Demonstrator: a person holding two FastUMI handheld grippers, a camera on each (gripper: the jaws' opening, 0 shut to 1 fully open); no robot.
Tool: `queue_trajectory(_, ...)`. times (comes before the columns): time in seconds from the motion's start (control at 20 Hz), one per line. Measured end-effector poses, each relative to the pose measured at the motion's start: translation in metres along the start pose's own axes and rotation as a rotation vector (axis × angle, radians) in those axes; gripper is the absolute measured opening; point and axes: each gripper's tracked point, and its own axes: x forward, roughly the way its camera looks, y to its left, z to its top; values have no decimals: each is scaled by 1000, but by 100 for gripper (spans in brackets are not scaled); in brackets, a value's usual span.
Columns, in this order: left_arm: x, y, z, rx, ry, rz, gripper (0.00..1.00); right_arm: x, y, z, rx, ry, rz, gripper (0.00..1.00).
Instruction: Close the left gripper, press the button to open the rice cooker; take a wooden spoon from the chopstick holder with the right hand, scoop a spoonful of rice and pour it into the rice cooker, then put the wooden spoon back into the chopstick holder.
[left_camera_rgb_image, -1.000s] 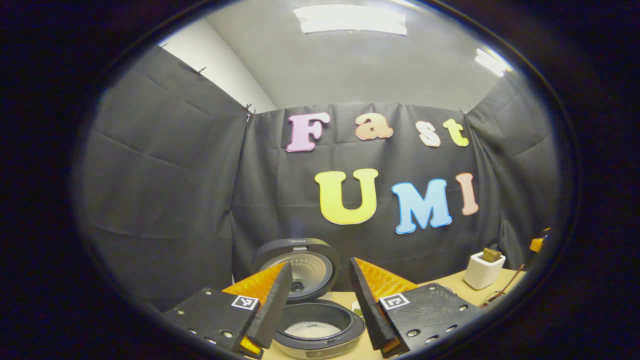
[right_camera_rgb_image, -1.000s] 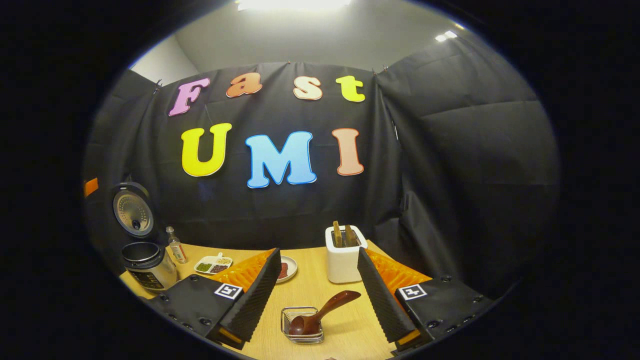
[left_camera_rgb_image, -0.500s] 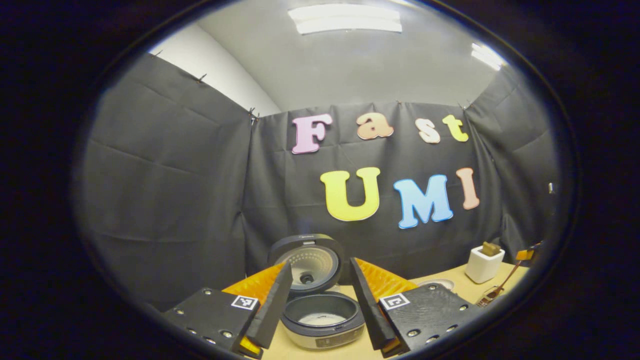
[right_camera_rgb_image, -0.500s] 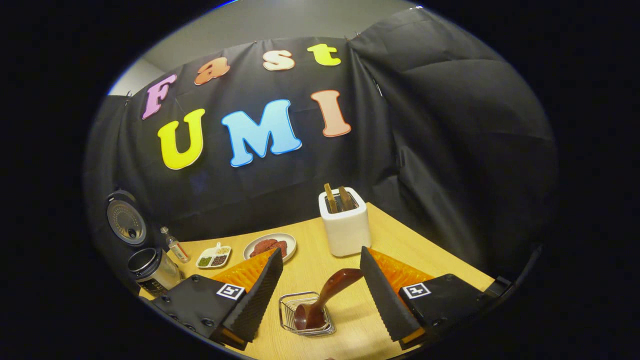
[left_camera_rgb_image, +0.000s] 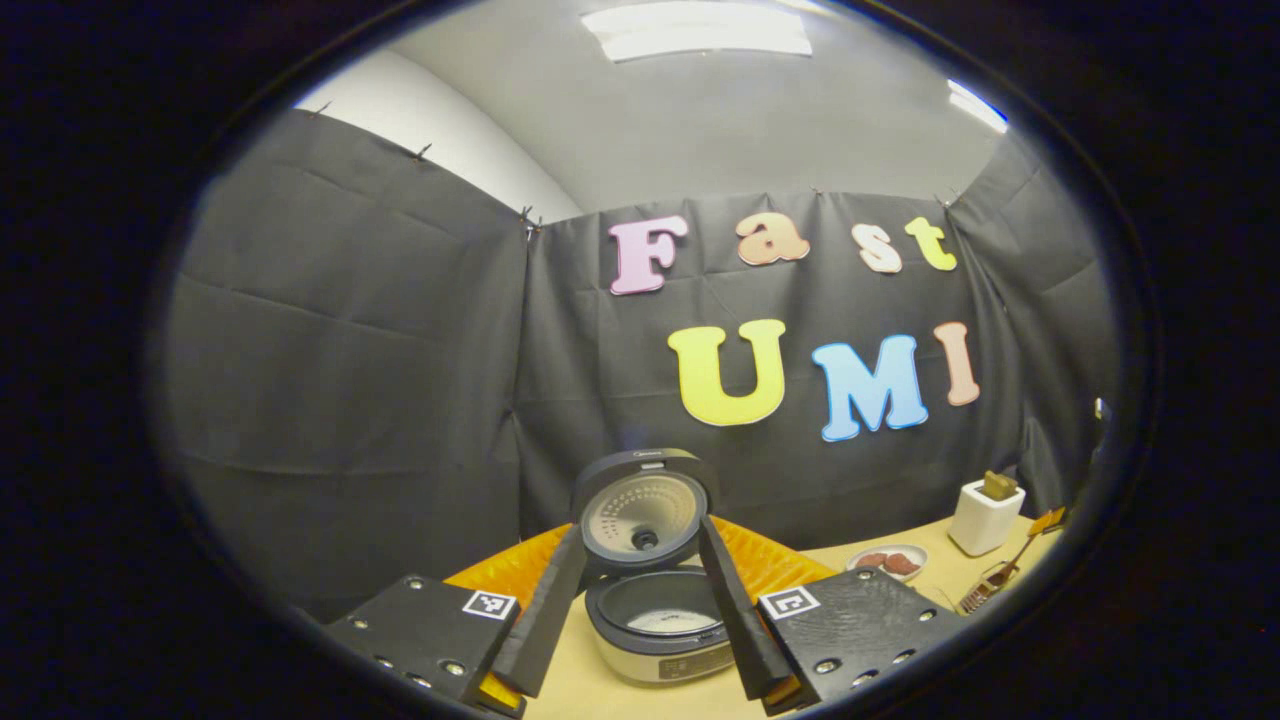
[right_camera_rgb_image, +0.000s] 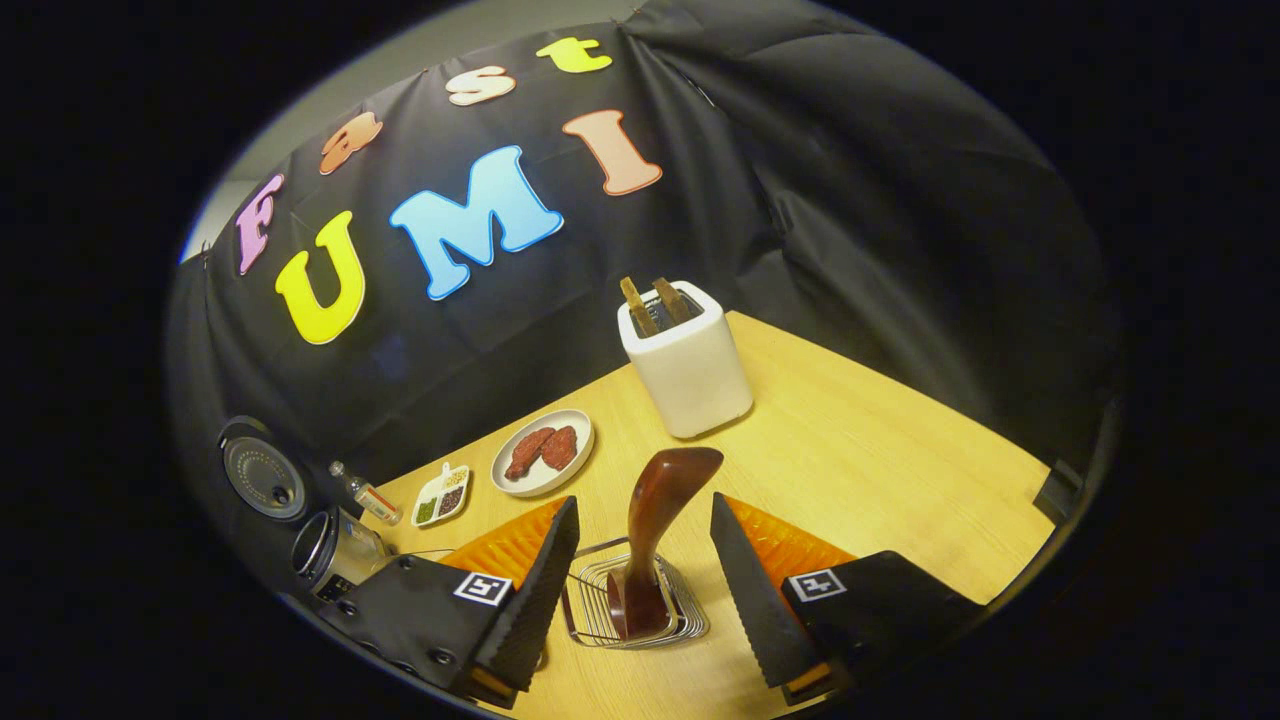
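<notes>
Right tongs (right_camera_rgb_image: 640, 580) dropped nearer glossy wooden spoon (right_camera_rgb_image: 655, 530) in wire holder (right_camera_rgb_image: 680, 620).

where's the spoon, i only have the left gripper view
Observer: The spoon stands bowl-down in the wire holder, handle up between the fingers of the open right gripper.
Operator: is it gripped
Observer: No, there is a gap between each finger and the handle.
Operator: anything beside the cooker
Observer: A small bottle and a divided dish sit between the cooker and the plate.
</notes>
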Motion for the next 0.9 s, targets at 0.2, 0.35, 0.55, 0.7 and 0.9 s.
queue_trajectory(0.2, -2, 1, 2, 15, -7, -3, 73, 10, 1, -13, 32, 42, 23, 85)
queue_trajectory(0.35, -2, 4, 4, 19, -8, -5, 73, 17, 2, -20, 81, 76, 29, 23)
queue_trajectory(0.55, 1, 8, 3, 20, -13, -6, 72, 7, 10, -13, 7, 52, 22, 11)
queue_trajectory(0.7, 5, 9, -3, 9, -6, -10, 72, -2, 26, 3, -137, -18, 31, 11)
queue_trajectory(0.9, 13, 8, -12, -4, 3, -24, 72, -24, 52, 28, -282, -97, 26, 10)
